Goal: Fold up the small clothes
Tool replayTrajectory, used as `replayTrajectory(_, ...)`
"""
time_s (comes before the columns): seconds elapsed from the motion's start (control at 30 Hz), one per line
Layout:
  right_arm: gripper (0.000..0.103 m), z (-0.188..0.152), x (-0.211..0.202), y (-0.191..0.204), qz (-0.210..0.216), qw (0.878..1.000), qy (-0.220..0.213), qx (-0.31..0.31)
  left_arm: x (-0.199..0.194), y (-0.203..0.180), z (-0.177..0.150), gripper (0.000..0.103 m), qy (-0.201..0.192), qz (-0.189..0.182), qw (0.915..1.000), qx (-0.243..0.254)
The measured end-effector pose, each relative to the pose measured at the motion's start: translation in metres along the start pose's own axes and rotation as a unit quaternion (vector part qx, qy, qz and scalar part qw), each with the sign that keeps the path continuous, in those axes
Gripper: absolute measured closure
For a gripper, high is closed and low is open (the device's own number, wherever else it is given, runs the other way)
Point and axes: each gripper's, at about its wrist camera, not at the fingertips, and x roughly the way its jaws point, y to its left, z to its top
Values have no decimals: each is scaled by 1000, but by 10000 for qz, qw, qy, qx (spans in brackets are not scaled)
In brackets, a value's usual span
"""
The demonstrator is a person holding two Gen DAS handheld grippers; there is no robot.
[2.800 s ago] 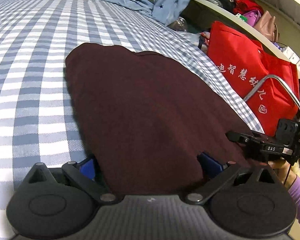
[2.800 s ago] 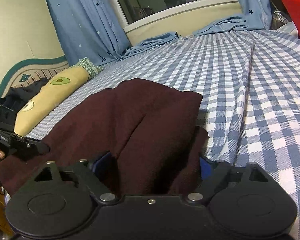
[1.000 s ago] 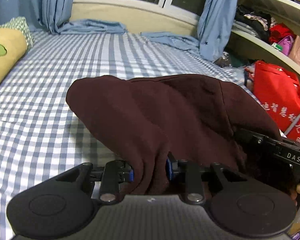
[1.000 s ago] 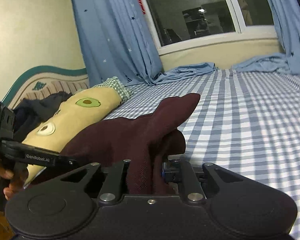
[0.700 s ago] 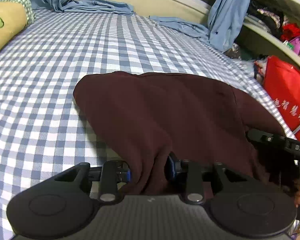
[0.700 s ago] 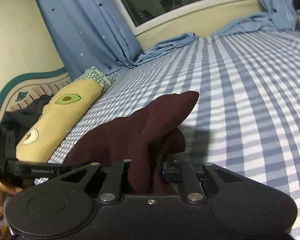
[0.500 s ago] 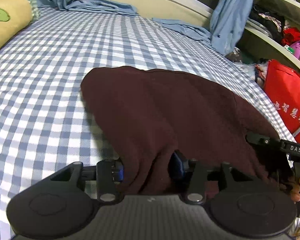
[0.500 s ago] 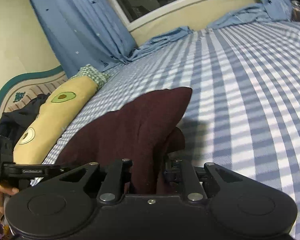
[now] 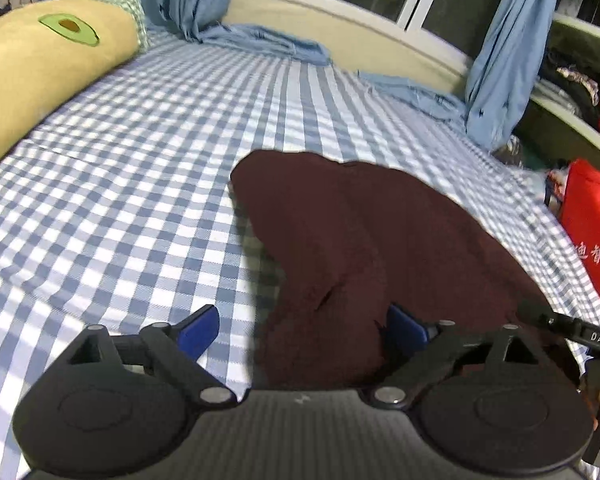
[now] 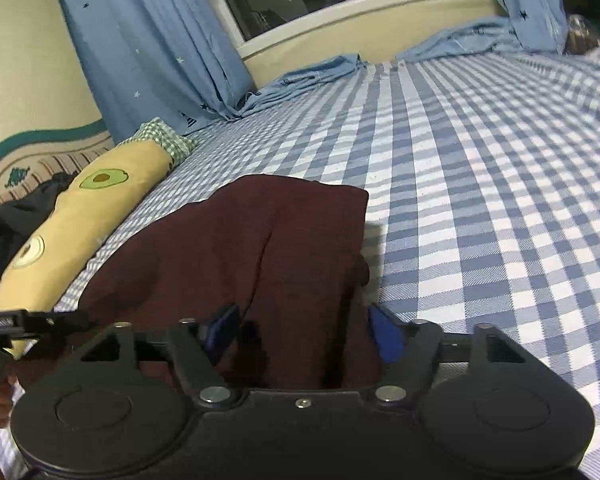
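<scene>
A dark maroon garment (image 9: pixel 380 248) lies folded on the blue-and-white checked bed sheet (image 9: pixel 120 200). My left gripper (image 9: pixel 302 326) is at its near edge and its jaws are opening. One blue pad (image 9: pixel 198 328) stands clear over the sheet, the other at the cloth's fold. In the right wrist view the same garment (image 10: pixel 268 248) runs between the spreading jaws of my right gripper (image 10: pixel 304 332), whose blue pads (image 10: pixel 386 338) no longer pinch it. Each gripper shows at the edge of the other's view: the right gripper (image 9: pixel 572 332) and the left gripper (image 10: pixel 20 324).
A long yellow avocado-print pillow (image 9: pixel 40 60) lies along the left side of the bed. Blue curtains (image 10: pixel 148 40) hang by the window at the far end. A red bag (image 9: pixel 592 232) and a shelf of clothes stand past the bed's right edge.
Both grippers went from pinching bunched folds of the garment to standing wide apart. They sank toward the bed, and the garment settled flatter on the sheet.
</scene>
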Motion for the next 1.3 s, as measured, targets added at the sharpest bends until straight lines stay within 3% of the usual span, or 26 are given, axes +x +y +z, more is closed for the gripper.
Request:
replayTrajectory(0.13,12,-3,-15,8,-109,9996,-199,-157,-20,-18,-20,7,-324,308,9976,526)
replayTrajectory(0.23,11,-6,-24,12,-122,9993,-298,-212,-26,-26,-36,7,-489,478,9945,793)
replayTrajectory(0.67,2,-22,-56,27,-191,9961,-671,-536,-26,-15,-61,1,-854,575,9946,151)
replayTrajectory(0.8,1,-26,-72,32,-249,9940,-877,-603,-41,-26,-63,1,-1043,779,9913,168)
replayTrajectory(0.97,1,-28,-101,41,-286,9893,-1258,-676,-74,-37,-67,1,-1239,836,9887,92)
replayTrajectory(1.3,0,-48,-191,83,-189,9708,-2141,-1062,-179,-50,-93,1,-1753,772,9814,-133)
